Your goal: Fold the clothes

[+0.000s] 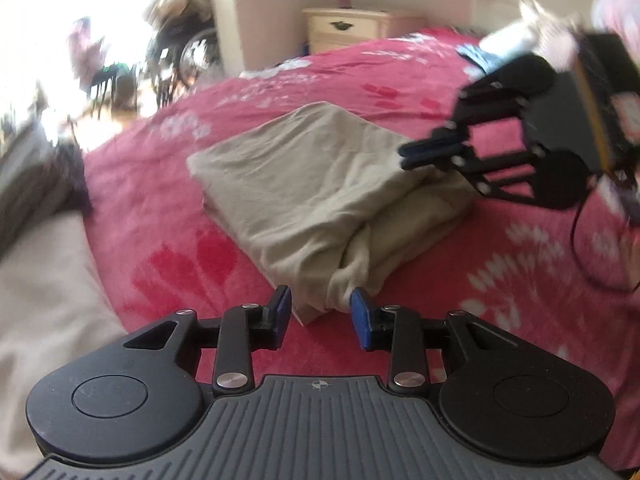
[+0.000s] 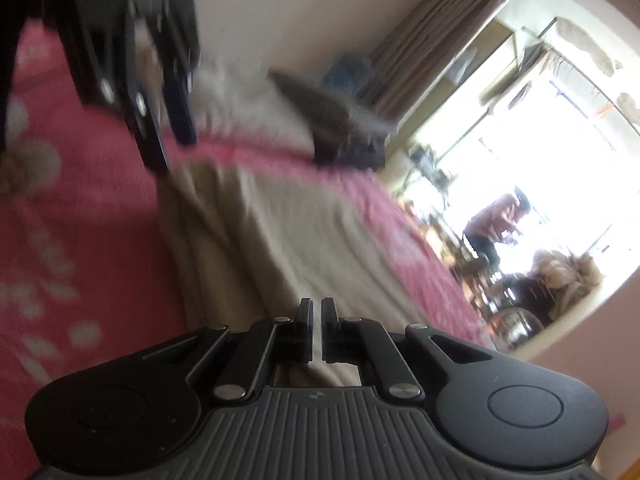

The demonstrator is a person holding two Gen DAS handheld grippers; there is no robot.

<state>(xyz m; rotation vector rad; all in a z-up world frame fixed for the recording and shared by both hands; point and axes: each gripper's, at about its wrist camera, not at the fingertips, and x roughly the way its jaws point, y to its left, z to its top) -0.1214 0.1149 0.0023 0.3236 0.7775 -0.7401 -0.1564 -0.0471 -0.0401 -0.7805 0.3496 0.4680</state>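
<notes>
A beige folded garment (image 1: 304,184) lies on the red patterned bedspread (image 1: 152,216). In the left wrist view my left gripper (image 1: 322,308) is open at the garment's near corner. A bunched bit of cloth sits between its blue pads (image 1: 360,316), which do not press on it. My right gripper (image 1: 402,154) hovers over the garment's far right edge with its fingers together and no cloth in them. The right wrist view shows the right gripper (image 2: 316,314) shut above the beige garment (image 2: 280,240). The blurred left gripper (image 2: 168,148) is at the upper left there.
A cream nightstand (image 1: 344,28) stands beyond the bed. A pale pillow (image 1: 40,288) and grey cloth (image 1: 32,184) lie at the left. A black cable (image 1: 580,240) trails over the bedspread at the right. A person (image 2: 496,224) stands far off by the bright window.
</notes>
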